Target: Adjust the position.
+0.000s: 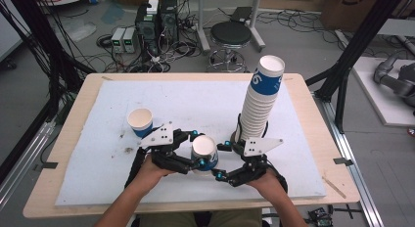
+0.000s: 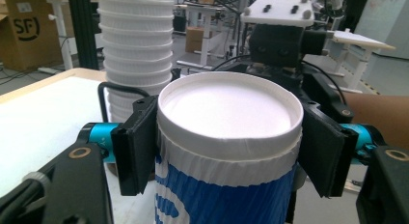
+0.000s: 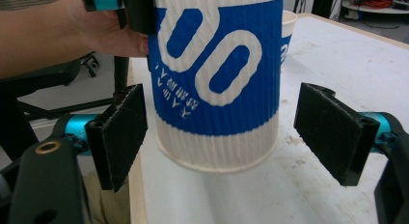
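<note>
On the left half of the bench [image 1: 63,139], a single paper cup [image 1: 140,122] stands upright, mouth up, on the white mat, well in from the left edge and just behind the left hand's rig.

To its right, near the middle of the bench and toward the near edge, the left tongs [image 1: 201,149] are clamped on the held cup [image 1: 204,152]. In the left gripper view both black pads press on the cup's [image 2: 226,151] upper wall, just under the rolled rim at its white, closed end. The cup is ribbed paper, white at both ends, with a broad blue band bearing large white characters and smaller white print. It is upside down: the flat base faces up and the open mouth faces the mat, so its long axis runs nearly vertical, tipped slightly. In the right gripper view the cup [image 3: 217,79] hangs clear of the mat, its mouth rim [image 3: 217,166] lifted off the surface.

The right tongs [image 3: 222,137] stand apart, one pad on each side of the cup's lower white part, neither touching it.

Farther right, behind the right hand [image 1: 266,180], a tall stack of cups [image 1: 262,102] of the same kind rises from the mat, leaning a little toward the far right corner.
</note>
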